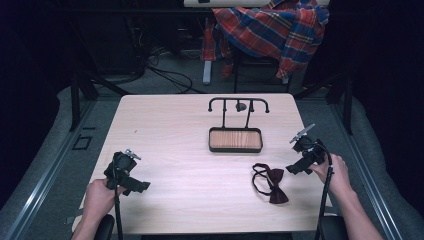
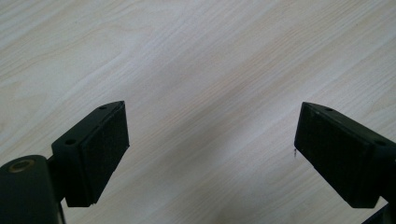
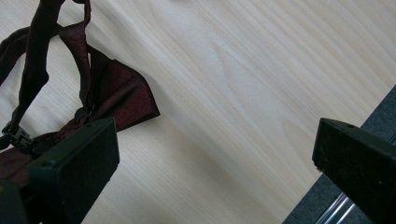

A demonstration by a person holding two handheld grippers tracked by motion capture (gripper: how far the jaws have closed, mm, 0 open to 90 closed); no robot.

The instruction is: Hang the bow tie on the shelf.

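Observation:
A dark red bow tie [image 1: 273,183] with its strap looped lies on the light wooden table [image 1: 185,150], near the front right. In the right gripper view the bow tie [image 3: 107,88] lies at the left, partly behind one jaw. My right gripper [image 1: 300,157] hovers just right of the bow tie at the table's right edge; its jaws stand wide apart and empty [image 3: 215,163]. My left gripper [image 1: 127,172] is at the front left over bare wood, open with nothing between its jaws [image 2: 210,154].
A black stand with a wooden tray base [image 1: 235,139] and a hooked top bar [image 1: 238,104] stands at the table's middle back. Behind the table a plaid shirt [image 1: 270,27] hangs over a chair. Grey floor and a metal rail [image 3: 336,210] lie past the right edge.

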